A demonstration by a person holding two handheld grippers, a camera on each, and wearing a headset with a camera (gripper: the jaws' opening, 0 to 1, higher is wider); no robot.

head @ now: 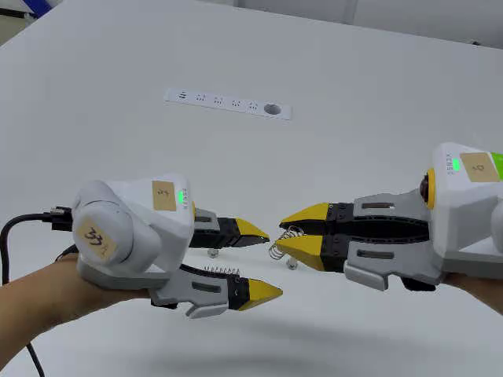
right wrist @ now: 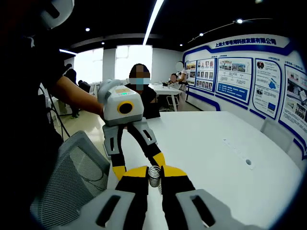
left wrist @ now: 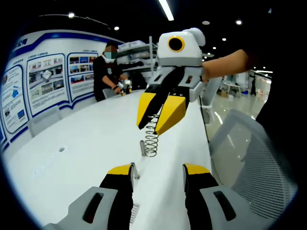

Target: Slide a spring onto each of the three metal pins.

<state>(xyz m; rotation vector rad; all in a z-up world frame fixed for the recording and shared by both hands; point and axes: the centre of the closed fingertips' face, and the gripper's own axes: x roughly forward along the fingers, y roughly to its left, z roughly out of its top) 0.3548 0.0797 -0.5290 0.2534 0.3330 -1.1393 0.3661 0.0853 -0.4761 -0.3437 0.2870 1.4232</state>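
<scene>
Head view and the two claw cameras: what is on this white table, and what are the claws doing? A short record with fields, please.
surface: white table
right claw: shut on a spring, held just above the table
left claw: open, holding nothing, pointing at the right claw
metal pins: two in sight, standing on the table below the claws, both seemingly bare
also on table: white power strip, farther back
task state: the spring is not yet on a pin
</scene>
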